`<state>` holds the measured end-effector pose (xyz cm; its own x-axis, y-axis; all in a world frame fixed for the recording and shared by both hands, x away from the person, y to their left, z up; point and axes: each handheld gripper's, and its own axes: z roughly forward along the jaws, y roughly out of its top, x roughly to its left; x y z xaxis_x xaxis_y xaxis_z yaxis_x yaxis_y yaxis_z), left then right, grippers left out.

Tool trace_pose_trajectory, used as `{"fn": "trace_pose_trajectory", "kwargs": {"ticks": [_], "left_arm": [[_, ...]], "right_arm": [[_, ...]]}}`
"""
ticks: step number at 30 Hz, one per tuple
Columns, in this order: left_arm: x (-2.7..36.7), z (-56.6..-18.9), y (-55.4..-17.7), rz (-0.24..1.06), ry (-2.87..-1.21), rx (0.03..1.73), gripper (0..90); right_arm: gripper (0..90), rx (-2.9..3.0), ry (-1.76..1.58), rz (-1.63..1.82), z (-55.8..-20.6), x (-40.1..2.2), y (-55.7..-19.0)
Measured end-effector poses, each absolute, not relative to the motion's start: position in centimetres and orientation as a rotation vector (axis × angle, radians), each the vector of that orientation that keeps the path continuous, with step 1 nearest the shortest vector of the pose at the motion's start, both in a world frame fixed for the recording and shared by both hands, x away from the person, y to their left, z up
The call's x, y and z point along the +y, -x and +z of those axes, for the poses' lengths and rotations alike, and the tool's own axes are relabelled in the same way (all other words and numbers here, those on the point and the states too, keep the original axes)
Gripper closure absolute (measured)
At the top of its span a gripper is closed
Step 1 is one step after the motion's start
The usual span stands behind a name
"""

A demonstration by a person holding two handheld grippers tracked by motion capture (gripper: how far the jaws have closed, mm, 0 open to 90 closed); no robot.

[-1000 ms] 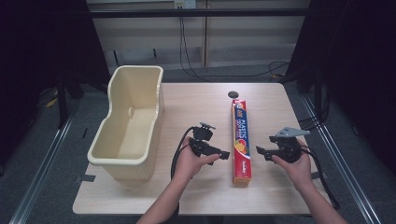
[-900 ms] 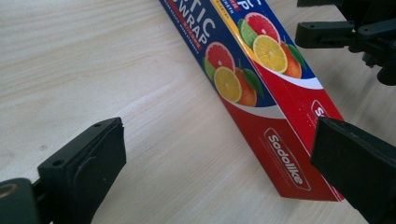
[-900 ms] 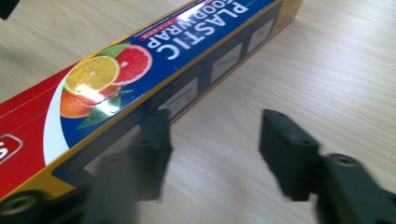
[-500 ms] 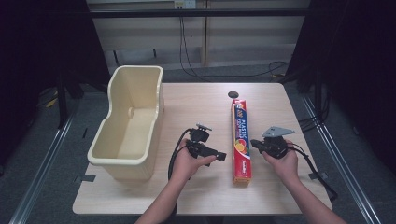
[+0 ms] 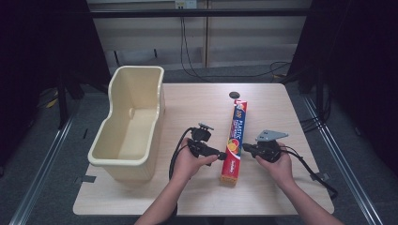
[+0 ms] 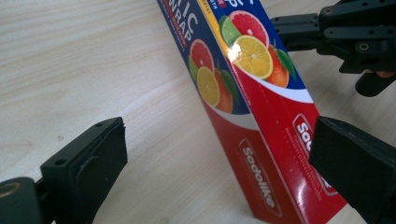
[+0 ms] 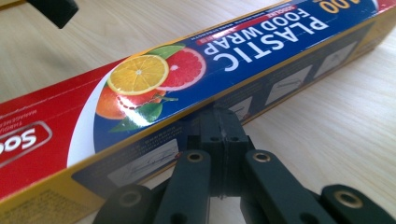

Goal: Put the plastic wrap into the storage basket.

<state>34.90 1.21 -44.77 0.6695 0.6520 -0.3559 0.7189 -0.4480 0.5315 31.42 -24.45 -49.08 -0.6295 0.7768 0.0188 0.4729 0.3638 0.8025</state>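
So the plastic wrap box (image 5: 233, 140) is lying flat on the worktop (image 5: 187, 103), long way pointing near to far, a bit right of centre, with the cream tub (image 5: 129, 124) well off to its left. The left claw (image 5: 220, 155) sits at the box's left side near the near end. Its jaws stand wide, and in the left gripper view (image 6: 219, 158) the box corner sits between them with neither pad on it. The right claw (image 5: 245, 148) comes in from the other side with jaws pinched fully together and nothing between them, tips right up against the box's long right face; in the right gripper view (image 7: 223, 140) I honestly can't tell if they're touching or just shy.

Looks to me like the closed right claw works as a stop or pusher while the left one takes the grab. If that's it, I'd keep the right tips low and square on the face so the box doesn't spin, and close the left across the narrow width, not the corner. That glossy cardboard will slip and dent if squeezed hard.

Around it: a small dark disc (image 5: 233, 95) just past the far end, and both cables trailing back. Nothing blocks the way to the tub but the left hand itself.
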Motion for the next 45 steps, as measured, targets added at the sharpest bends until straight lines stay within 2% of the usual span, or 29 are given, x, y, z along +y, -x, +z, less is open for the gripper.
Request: {"fn": "trace_pose_trajectory", "kwargs": {"ticks": [7, 10, 12, 15, 23, 33, 45], "left_arm": [[0.4, -44.6, -35.3, -0.134, -2.237, 1.049, 4.2], [0.0, -44.4, -35.6, -0.129, -2.271, 1.018, 4.3], [-0.5, -44.2, -35.6, -0.123, -2.255, 1.029, 4.4], [-1.2, -44.1, -35.8, -0.118, -2.26, 1.029, 4.5], [-2.9, -43.8, -36.4, -0.1, -2.278, 1.034, 5.0], [-4.8, -44.0, -37.3, -0.1, -2.302, 1.041, 5.3], [-6.2, -44.6, -38.4, -0.076, -2.335, 1.072, 6.7]], "right_arm": [[84.7, 2.285, -1.042, 1.191, -48.7, -23.8, -31.2], [73.7, 2.246, -1.1, 1.166, -48.1, -24.7, -31.1], [61.6, 2.215, -1.132, 1.138, -48.0, -25.5, -31.0], [49.2, 2.184, -1.192, 1.117, -47.8, -26.8, -30.8], [23.7, 2.111, -1.289, 1.083, -47.2, -28.8, -30.4], [9.6, 2.092, -1.28, 1.041, -47.1, -29.2, -30.2], [5.7, 2.056, -1.31, 1.057, -47.0, -30.0, -30.2]]}}
